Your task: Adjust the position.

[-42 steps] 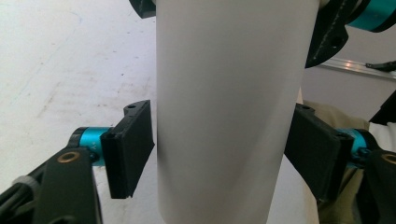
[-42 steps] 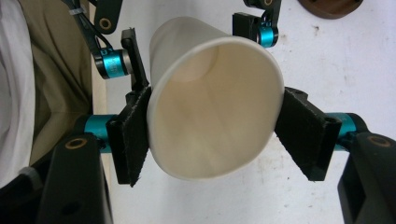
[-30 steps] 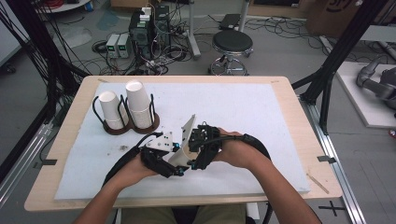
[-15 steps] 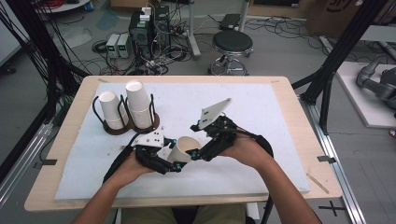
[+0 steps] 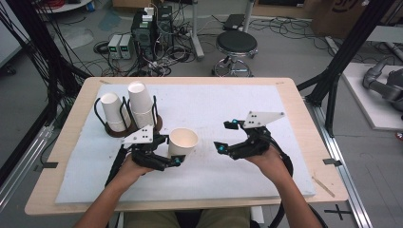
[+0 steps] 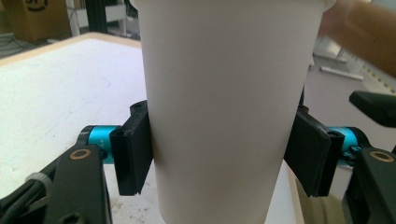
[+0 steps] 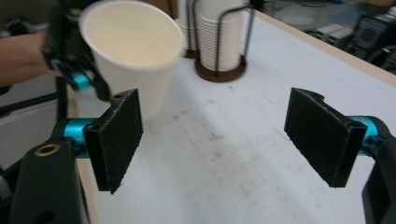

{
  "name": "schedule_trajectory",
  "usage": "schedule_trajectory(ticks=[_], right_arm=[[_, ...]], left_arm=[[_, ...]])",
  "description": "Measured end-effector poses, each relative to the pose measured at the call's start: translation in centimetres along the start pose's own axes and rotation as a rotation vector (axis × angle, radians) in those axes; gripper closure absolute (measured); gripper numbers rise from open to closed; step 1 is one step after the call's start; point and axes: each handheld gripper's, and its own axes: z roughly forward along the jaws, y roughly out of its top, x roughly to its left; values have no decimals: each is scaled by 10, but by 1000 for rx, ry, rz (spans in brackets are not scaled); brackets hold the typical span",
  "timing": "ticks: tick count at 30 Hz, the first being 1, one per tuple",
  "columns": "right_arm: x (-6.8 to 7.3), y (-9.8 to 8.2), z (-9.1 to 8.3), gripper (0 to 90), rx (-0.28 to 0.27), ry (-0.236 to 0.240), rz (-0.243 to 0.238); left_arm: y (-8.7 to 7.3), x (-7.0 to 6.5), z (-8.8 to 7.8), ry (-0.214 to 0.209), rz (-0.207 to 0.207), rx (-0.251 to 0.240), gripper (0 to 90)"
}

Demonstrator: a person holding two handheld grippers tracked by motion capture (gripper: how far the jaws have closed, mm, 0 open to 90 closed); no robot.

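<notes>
Since a second ago the two hands have drawn apart: they were bunched together at the near middle of the bench (image 5: 294,102), and now the right hand-held gripper (image 5: 227,136) sits well to the right with nothing between its pads. Its jaws have just been opening and stand wide, as the right gripper view shows, with only stained white mat between them. The left hand-held gripper (image 5: 176,153) keeps the single paper cup (image 5: 183,142) upright, mouth up, near the middle left of the bench; its jaws have just been easing open a little, yet in the left gripper view both pads (image 6: 133,149) appear to rest against the cup's (image 6: 224,107) side walls, so it looks gripped from the side, probably to leave the rim free and the cup unsquashed. Far left of it stands the round holder (image 5: 157,124) with two stacks of cups (image 5: 140,105), just beside the held one. Judging from this, one cup was pulled off a stack and passed to the left side.
</notes>
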Motion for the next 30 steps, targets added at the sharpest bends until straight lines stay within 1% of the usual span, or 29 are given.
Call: schedule_trajectory(ticks=[3, 5, 6, 7, 9, 11, 13, 14, 16, 18, 21, 23, 26, 30], right_arm=[[-6, -19, -7, 202, -13, -54, 52], [-11, -31, -12, 202, -17, -85, 78], [-12, -36, -14, 202, -17, -108, 87], [-14, -41, -17, 202, -18, -128, 96], [-18, -51, -21, 202, -28, -167, 111], [-19, -57, -23, 202, -26, -199, 120], [-21, -61, -25, 202, -23, -246, 102], [-21, -63, -26, 202, -20, -261, 96], [-21, -64, -29, 202, -28, -285, 85], [-21, -66, -32, 202, -44, -309, 73], [-21, -71, -34, 202, -58, -326, 88], [-23, -77, -33, 202, -61, -315, 111], [-25, -82, -32, 202, -60, -317, 132], [-25, -82, -33, 202, -67, -320, 136]], left_arm=[[0, 1, -5, 1, -3, -44, 314], [-1, 4, -9, 6, -4, -85, 314], [-2, 5, -11, 7, -3, -103, 315], [-3, 6, -13, 16, 2, -119, 316], [-6, 8, -16, 38, 29, -146, 317], [-9, 9, -18, 66, 51, -158, 318], [-10, 10, -20, 86, 61, -158, 318], [-11, 10, -21, 95, 55, -163, 318], [-13, 11, -22, 109, 20, -176, 316], [-14, 11, -25, 123, 6, -185, 316], [-14, 11, -29, 137, 11, -198, 316], [-14, 11, -32, 152, 15, -214, 316], [-14, 11, -34, 170, 14, -220, 316], [-15, 11, -36, 181, 10, -227, 315]])
